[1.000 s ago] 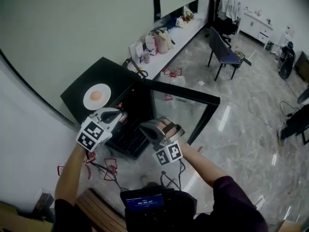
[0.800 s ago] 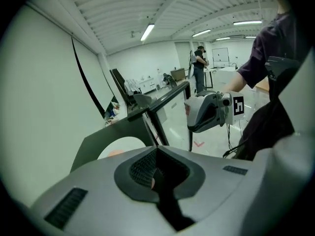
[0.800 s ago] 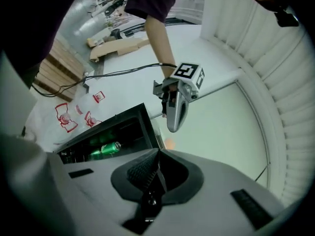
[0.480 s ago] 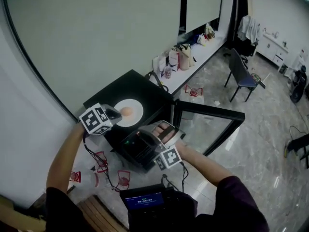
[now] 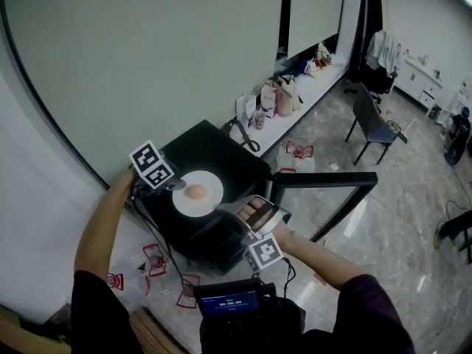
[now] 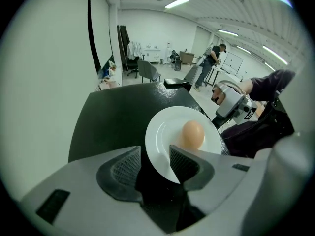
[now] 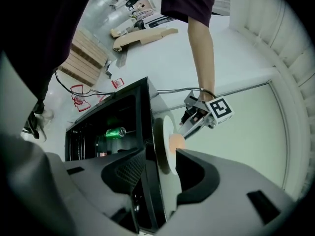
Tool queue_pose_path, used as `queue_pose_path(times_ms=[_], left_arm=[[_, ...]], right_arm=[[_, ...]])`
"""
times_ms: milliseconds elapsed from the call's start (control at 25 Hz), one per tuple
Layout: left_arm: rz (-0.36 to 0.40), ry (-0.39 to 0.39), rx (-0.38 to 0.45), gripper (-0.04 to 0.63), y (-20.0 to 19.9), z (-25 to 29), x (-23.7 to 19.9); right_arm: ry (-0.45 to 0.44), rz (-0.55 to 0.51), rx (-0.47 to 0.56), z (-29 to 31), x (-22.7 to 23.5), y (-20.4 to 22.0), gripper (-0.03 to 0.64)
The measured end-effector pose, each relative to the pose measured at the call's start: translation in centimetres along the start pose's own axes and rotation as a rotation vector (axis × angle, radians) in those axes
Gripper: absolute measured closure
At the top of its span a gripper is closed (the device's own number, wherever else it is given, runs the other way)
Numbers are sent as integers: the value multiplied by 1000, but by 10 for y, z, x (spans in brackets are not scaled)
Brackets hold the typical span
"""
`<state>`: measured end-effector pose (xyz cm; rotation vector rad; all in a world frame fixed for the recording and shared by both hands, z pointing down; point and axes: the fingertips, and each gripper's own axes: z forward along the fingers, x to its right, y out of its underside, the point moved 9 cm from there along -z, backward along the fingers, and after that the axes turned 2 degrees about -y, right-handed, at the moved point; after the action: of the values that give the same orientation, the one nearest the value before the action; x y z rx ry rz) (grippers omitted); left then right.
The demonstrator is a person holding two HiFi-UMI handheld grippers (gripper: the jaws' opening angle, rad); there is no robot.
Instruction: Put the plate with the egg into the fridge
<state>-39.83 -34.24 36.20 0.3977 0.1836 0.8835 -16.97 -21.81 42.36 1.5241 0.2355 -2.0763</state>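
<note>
Marble floor (image 5: 391, 161) and a pale wall (image 5: 110, 65) surrounded the black fridge (image 5: 221, 150), whose glass door (image 5: 324, 201) stood open. From the head view, the plate (image 5: 210, 201) with the egg (image 5: 196, 192) sat on the fridge top, with the left claw (image 5: 175, 186) at its rim and the right claw (image 5: 249, 214) near the fridge's front edge. From the left gripper view, the jaws had just been opening and stood spread, the plate's rim between them, unpinched. From the right gripper view, the jaws had also just been opening and were spread, with the fridge's top edge showing between them. A green can (image 7: 115, 132) lay inside.
</note>
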Motion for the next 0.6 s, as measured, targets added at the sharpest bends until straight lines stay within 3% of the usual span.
queue_pose_path(times_ms=[160, 600], left_arm=[[-46, 89, -35, 451, -3, 17, -8], [2, 118, 3, 451, -14, 20, 29]], right_arm=[[-28, -2, 0, 1, -4, 2, 440], [-28, -44, -3, -2, -15, 1, 440]])
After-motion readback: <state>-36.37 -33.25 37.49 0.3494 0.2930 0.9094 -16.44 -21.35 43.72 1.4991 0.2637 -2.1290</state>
